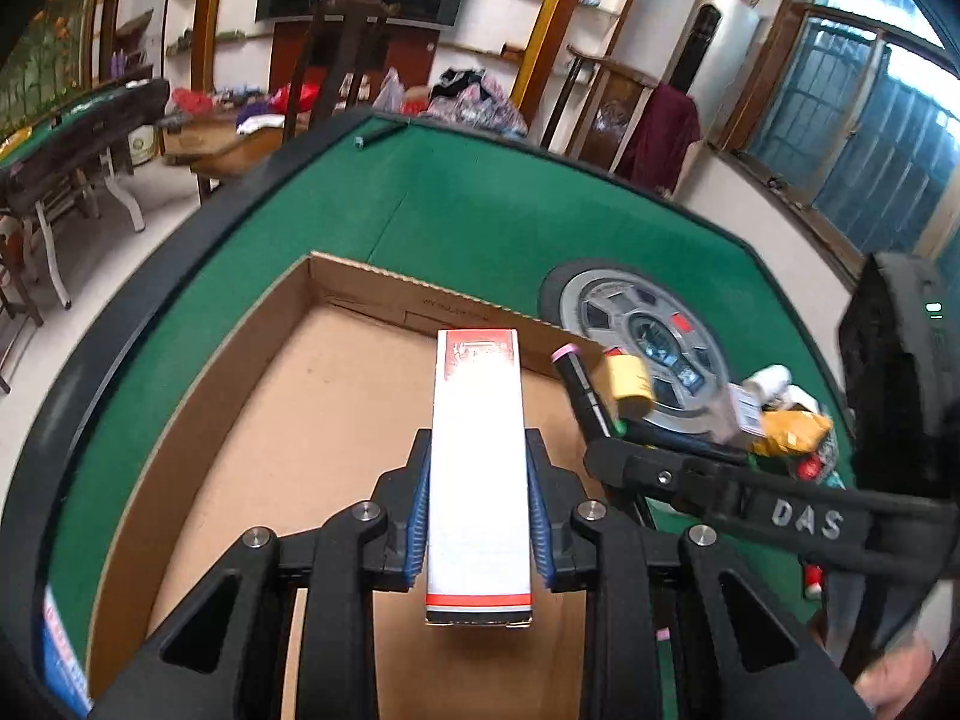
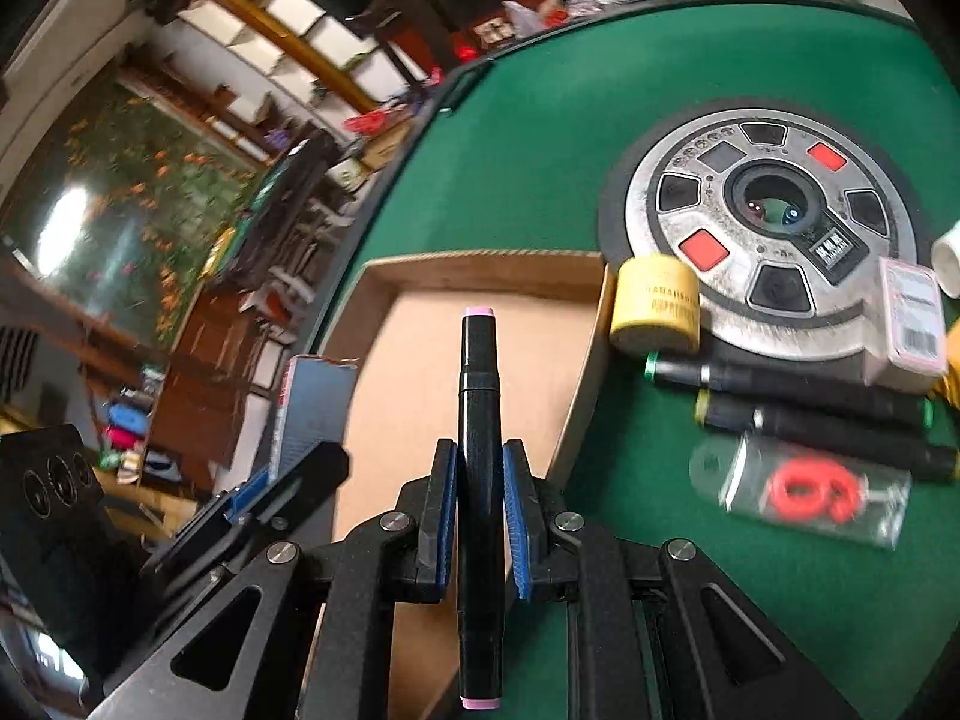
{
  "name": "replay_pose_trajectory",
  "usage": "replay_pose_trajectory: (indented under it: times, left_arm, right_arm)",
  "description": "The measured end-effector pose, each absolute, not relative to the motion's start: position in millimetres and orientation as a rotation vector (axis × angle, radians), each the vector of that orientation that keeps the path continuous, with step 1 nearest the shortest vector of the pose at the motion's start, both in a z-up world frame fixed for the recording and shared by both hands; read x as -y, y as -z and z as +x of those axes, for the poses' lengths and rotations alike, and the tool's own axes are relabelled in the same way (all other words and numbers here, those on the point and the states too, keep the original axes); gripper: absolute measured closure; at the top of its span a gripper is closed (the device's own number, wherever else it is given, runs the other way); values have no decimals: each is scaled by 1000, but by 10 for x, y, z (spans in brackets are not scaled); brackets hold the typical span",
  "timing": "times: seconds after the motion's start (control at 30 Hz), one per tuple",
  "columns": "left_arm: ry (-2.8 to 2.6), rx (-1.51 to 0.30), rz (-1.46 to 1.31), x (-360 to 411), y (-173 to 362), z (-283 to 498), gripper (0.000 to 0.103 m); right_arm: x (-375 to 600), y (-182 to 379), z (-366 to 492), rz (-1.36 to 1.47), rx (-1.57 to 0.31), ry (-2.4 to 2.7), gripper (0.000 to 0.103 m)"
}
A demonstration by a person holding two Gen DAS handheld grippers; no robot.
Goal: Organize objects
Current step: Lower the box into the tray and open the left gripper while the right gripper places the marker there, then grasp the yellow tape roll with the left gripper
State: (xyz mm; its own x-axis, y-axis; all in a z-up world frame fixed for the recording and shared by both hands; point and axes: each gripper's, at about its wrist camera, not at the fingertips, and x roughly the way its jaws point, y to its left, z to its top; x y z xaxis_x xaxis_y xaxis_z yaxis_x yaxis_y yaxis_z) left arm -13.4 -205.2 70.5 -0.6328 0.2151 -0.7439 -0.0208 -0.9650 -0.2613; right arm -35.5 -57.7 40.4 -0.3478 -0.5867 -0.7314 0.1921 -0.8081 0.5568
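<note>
My left gripper [image 1: 478, 450] is shut on a long white box with red ends [image 1: 478, 456], held lengthwise over the open cardboard box [image 1: 336, 372]. My right gripper [image 2: 479, 462] is shut on a black marker with pink caps [image 2: 479, 420], held over the right edge of the cardboard box [image 2: 420, 360]. The right gripper [image 1: 606, 450] and its marker [image 1: 579, 384] also show in the left wrist view, just right of the white box. The left gripper's white box [image 2: 312, 408] shows in the right wrist view at left.
On the green felt table [image 2: 540, 168] right of the box lie a yellow roll [image 2: 655, 303], two black markers [image 2: 780, 378], a clear packet with a red figure [image 2: 804, 492], a pink-edged card box [image 2: 912, 312] and a round silver centre panel [image 2: 774, 222].
</note>
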Motion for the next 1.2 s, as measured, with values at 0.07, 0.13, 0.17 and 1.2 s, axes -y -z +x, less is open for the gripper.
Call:
replay_pose_trajectory:
  times: [0.07,0.13,0.17,1.2]
  left_arm:
    - [-2675,376,-1311,2049,-590,-276,77]
    - [-2659,400,-1333,2039,-509,-363,77]
    - [-2649,412,-1337,2036,-478,-386,77]
    - [-2878,567,-1139,2055,-889,197,19]
  right_arm:
    - [636,-385,-446,1428,506,2209,86]
    - [670,-387,-504,1434,504,2224,86]
    - [679,-401,-522,1435,501,2229,86]
    - [-1189,-1563,591,715,292,2933,0]
